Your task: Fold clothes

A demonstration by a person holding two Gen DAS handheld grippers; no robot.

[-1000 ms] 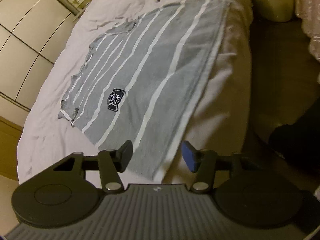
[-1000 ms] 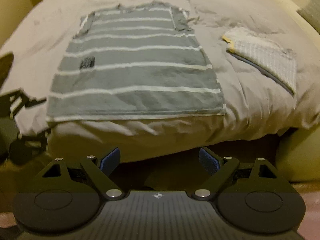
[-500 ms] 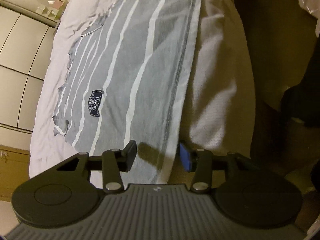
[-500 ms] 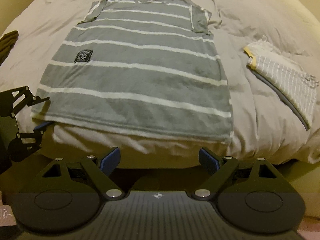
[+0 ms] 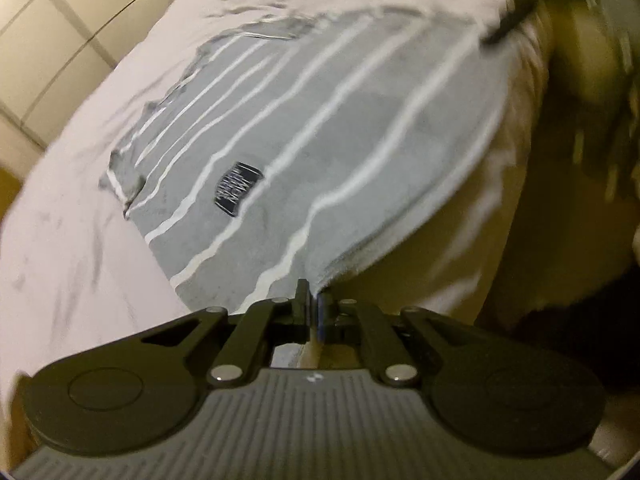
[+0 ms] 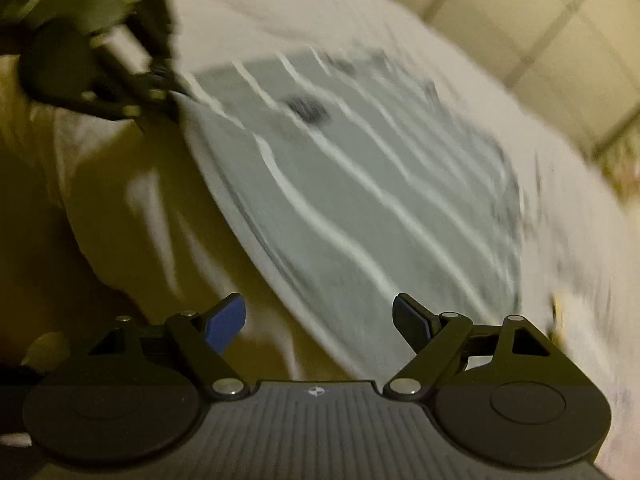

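left wrist view: the grey striped t-shirt (image 5: 320, 152) lies spread flat on the bed (image 5: 72, 240), hem along the near edge; the left gripper (image 5: 312, 300) is pinched closed on a hem corner. right wrist view: the right gripper (image 6: 318, 320) hangs with jaws wide apart by the hem's other end, holding nothing. likely step: taking both hem corners; next, the right must close on its corner. no containers show.
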